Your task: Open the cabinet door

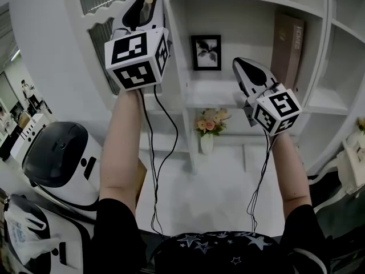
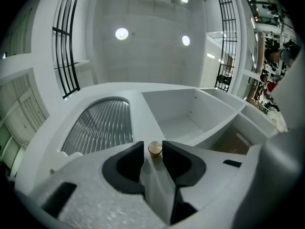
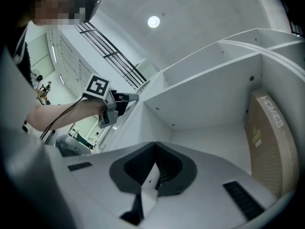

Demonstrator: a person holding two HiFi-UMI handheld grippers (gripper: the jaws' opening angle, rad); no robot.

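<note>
The white cabinet door (image 1: 94, 33) has a ribbed glass panel (image 2: 102, 125) and a small brass knob (image 2: 155, 149) at its edge. My left gripper (image 1: 149, 0) is raised to the door's right edge, and its two dark pads close around the knob, one on each side. From the right gripper view, the left gripper (image 3: 125, 98) meets the door's edge. My right gripper (image 1: 242, 67) hangs in front of the open shelves, touching nothing. Its jaws (image 3: 155, 149) are shut and empty.
Open white shelves (image 1: 211, 101) beside the door hold a framed picture (image 1: 206, 52), a vase of flowers (image 1: 209, 127) and a brown box (image 1: 287, 41). A white rounded machine (image 1: 60, 158) stands low on the left. Cables hang from both grippers.
</note>
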